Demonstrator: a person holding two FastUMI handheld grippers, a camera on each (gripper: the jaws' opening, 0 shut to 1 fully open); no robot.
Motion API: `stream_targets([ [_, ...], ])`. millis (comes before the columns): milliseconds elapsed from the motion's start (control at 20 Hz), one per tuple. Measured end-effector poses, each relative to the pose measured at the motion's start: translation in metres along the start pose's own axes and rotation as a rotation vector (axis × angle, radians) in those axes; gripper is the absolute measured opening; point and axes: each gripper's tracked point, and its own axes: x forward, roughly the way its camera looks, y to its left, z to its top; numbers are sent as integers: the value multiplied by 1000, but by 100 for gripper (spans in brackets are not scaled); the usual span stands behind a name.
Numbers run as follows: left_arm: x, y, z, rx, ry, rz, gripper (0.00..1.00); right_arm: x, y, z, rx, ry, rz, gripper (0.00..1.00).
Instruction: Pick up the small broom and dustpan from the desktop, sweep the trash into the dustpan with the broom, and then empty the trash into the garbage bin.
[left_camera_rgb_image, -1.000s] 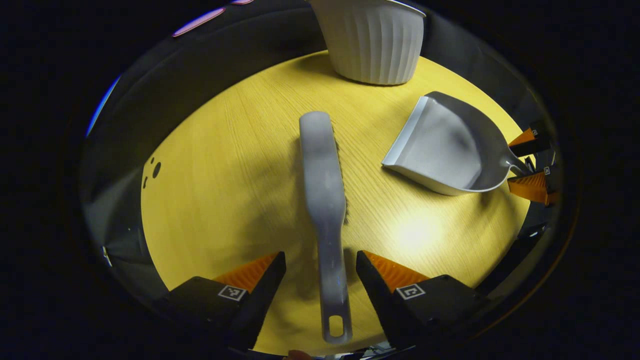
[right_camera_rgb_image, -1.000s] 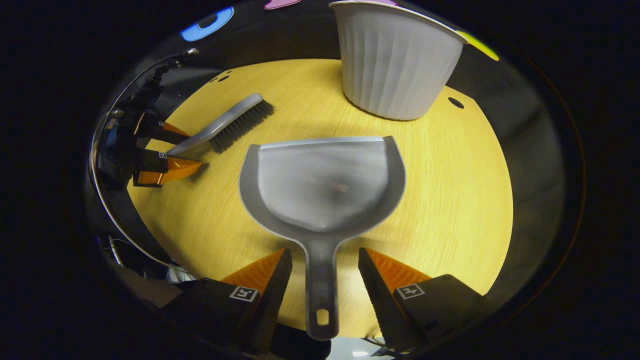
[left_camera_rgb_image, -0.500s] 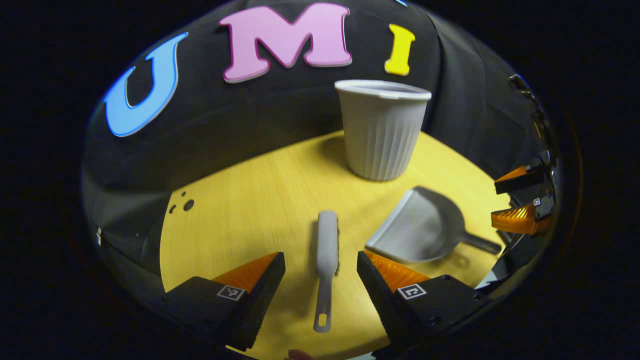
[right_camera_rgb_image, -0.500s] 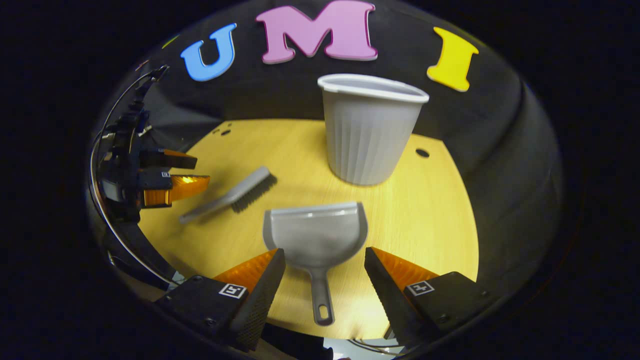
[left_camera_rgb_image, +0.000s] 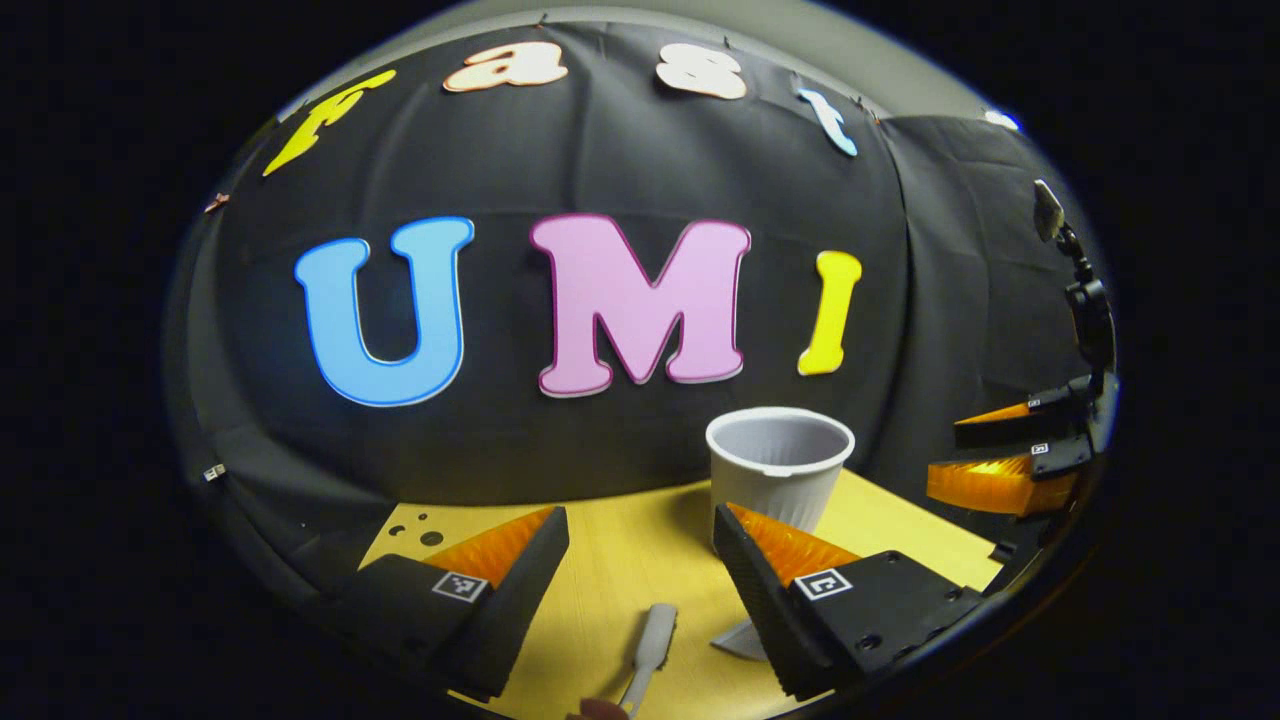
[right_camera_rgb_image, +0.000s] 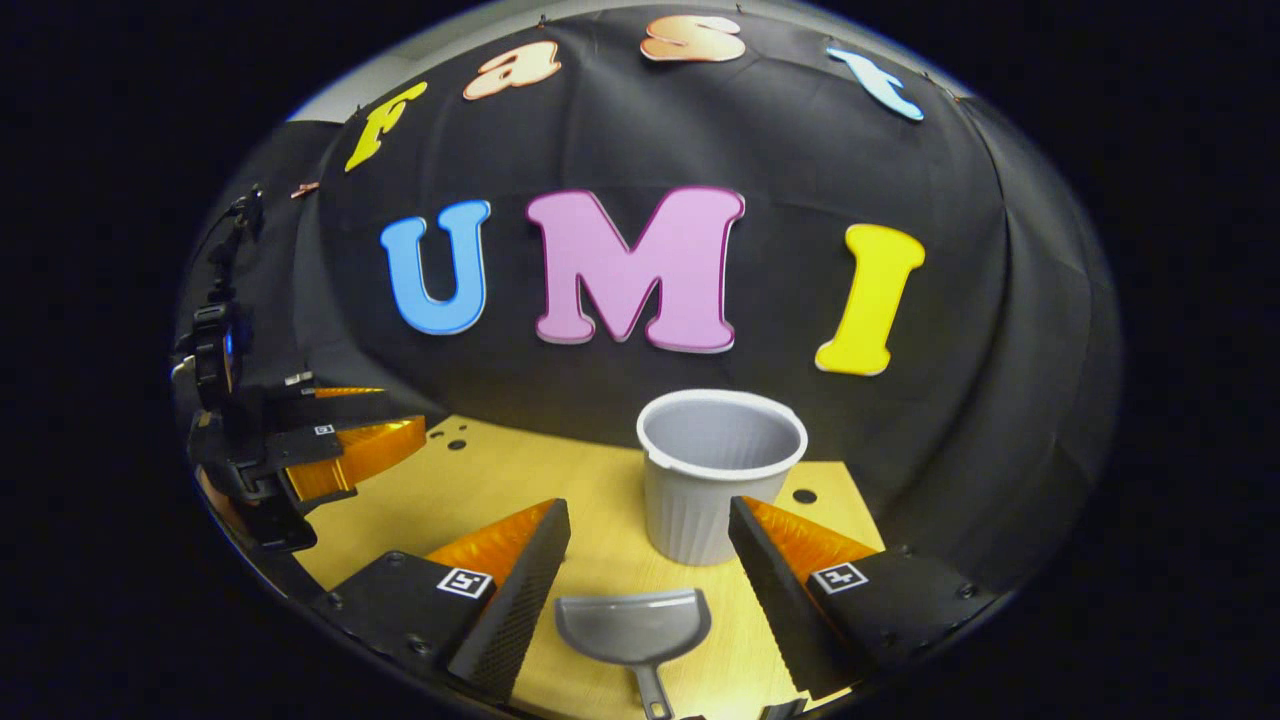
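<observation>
The broom (left_camera_rgb_image: 652, 640) and dustpan (right_camera_rgb_image: 633, 628) lie on the yellow desk (right_camera_rgb_image: 480, 480), the bin (right_camera_rgb_image: 720, 470) standing behind them. Both hand-held grippers, left (left_camera_rgb_image: 640, 560) and right (right_camera_rgb_image: 648, 560), hang above, jaws wide, holding nothing.

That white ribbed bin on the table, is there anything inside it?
The garbage bin stands upright with its mouth open. The inner wall near the rim looks bare, but the bottom is hidden by the near rim, so its contents cannot be told.
</observation>
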Motion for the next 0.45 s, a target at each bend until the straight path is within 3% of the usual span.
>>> stream_targets([
  [200,-6,6,18,13,-34,5,95,-8,-6,30,4,-72,-36,98],
  [450,-15,6,25,18,-58,-14,95,-8,-8,28,39,-71,-63,98],
])
